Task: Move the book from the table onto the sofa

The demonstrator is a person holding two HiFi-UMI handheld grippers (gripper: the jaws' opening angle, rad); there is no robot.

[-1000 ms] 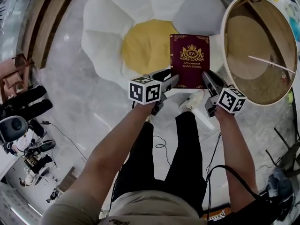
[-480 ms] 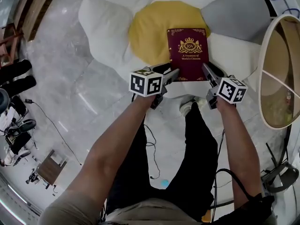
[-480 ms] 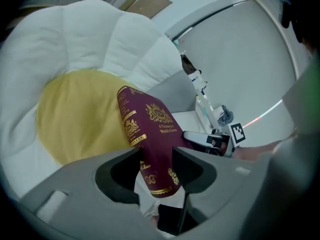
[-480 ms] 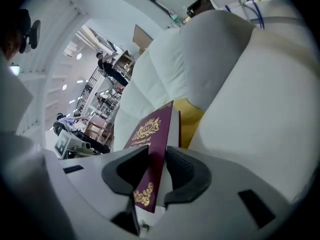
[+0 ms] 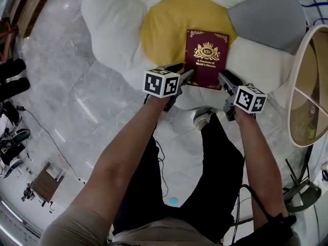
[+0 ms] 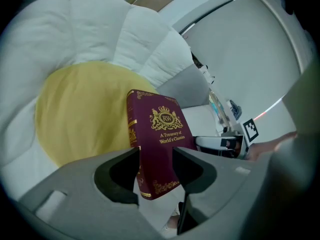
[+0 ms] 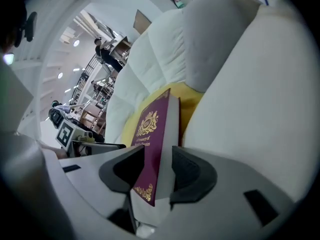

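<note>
The left gripper is clamped on the near left corner of the maroon book, at its spine. The right gripper pinches the near right corner, over the page edge. The book is held cover-up above the flower-shaped sofa, its far half over the yellow centre cushion. White petals spread open on either side, and a round table stands to the right.

Right gripper: my jaws are closed on the lower corner of the book.
Book: maroon cover with a gold crest, turned left; pale page edge turned right; standing on edge and tilted.
Sofa: white padded lobes behind and to the right.
Yellow cushion: just behind the book.
</note>
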